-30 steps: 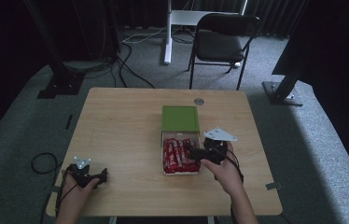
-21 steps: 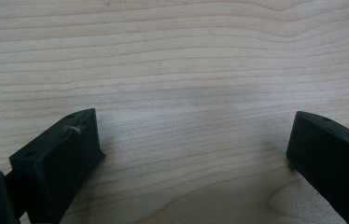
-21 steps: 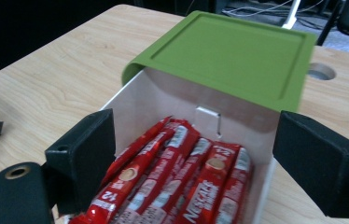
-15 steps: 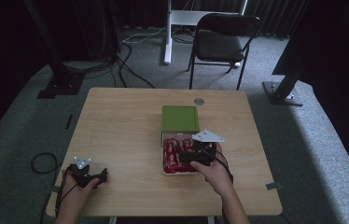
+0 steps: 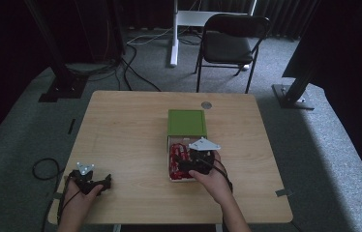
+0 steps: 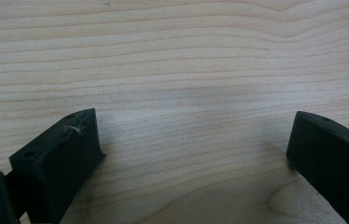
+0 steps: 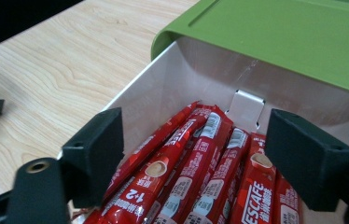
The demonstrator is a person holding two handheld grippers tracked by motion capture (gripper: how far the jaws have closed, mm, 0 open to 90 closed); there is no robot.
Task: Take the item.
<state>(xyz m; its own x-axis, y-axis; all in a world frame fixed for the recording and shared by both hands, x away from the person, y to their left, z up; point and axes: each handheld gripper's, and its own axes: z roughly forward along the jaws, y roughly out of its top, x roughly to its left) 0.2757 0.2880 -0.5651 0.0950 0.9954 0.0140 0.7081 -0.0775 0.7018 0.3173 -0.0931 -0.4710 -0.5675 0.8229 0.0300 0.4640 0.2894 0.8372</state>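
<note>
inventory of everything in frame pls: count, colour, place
table: 1, light wood, centre
box: 1, white, on table right of centre, open
lid: 1, green, at box's far end
coffee sticks: several, red, lying inside box
disc: 1, grey, table's far edge
chair: 1, black, floor beyond table
stand: 1, white, floor left of chair
cables: black, floor beyond table
left gripper: 1, black, on table's near left, jaws open, nothing between
right gripper: 1, black, over box, jaws have just been closing, astride sticks, not gripping
</note>
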